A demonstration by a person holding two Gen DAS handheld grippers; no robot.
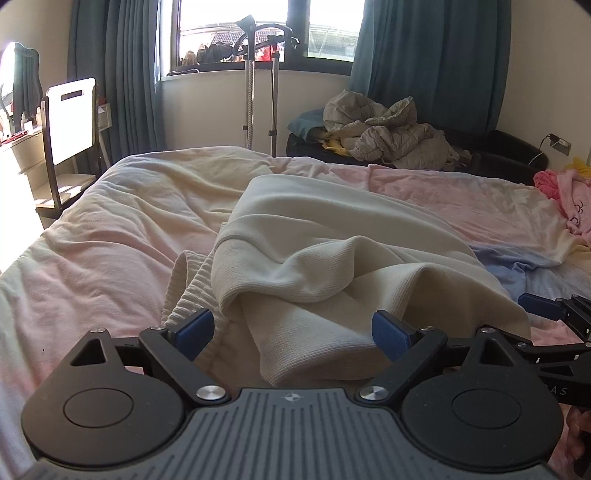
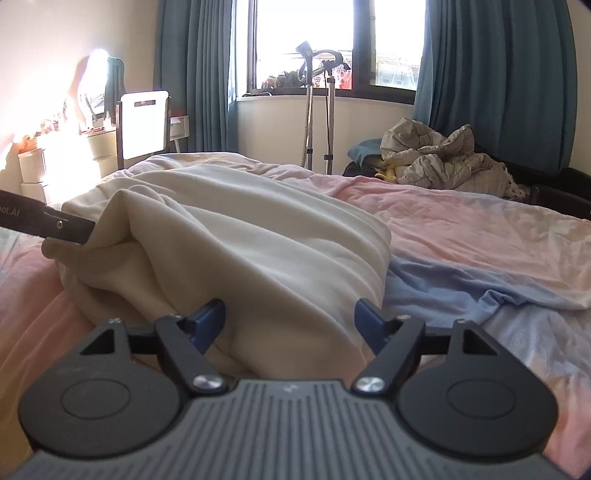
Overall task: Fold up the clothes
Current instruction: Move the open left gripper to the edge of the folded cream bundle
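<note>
Bed (image 1: 110, 236) with a pink and cream cover fills most of both views, curtains (image 1: 122, 74) and window (image 1: 236, 29) behind it, a heap of grey bedding (image 1: 391, 133) on the dark couch at the far side, white chair (image 1: 70, 122) by the desk. Cream sweater (image 1: 314, 258) lies bunched mid-bed, its near folds lying between both sets of fingers. Left gripper (image 1: 293, 328) and right gripper (image 2: 290, 321) both spread wide at the sweater's near edge, blue pads not clamping any cloth
</note>
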